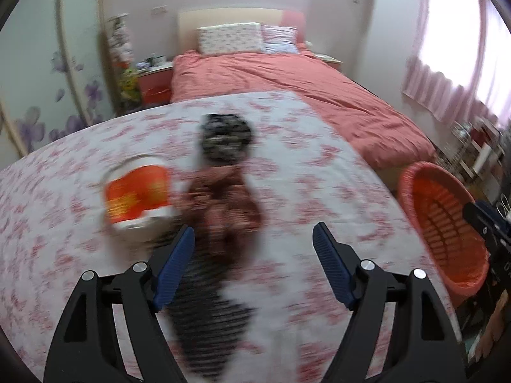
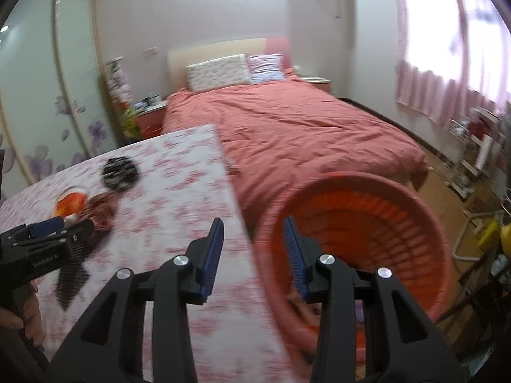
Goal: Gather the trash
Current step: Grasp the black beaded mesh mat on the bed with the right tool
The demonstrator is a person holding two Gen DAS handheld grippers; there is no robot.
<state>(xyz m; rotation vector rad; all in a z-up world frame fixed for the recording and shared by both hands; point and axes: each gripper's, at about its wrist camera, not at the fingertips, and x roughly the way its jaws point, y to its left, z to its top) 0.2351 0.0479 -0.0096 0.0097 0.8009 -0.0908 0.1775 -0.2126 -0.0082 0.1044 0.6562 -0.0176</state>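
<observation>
the left hand-held gripper (image 1: 254, 239) hangs wide open and empty over the brown wrapper (image 1: 223, 204) at frame centre on the tabletop (image 1: 319, 175), the right hand-held gripper (image 2: 254, 239) empty too, so a blurred, hasty close could knock the orange cup (image 1: 139, 191) aside.

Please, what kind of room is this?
A bedroom, most likely: a bed with a salmon-pink cover, two patterned pillows at its headboard, and pink curtains over a bright window.

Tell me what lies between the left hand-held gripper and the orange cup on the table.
Only flowered tablecloth. In the left wrist view, the left hand-held gripper is open and the orange cup sits just ahead, near its left finger.
</observation>
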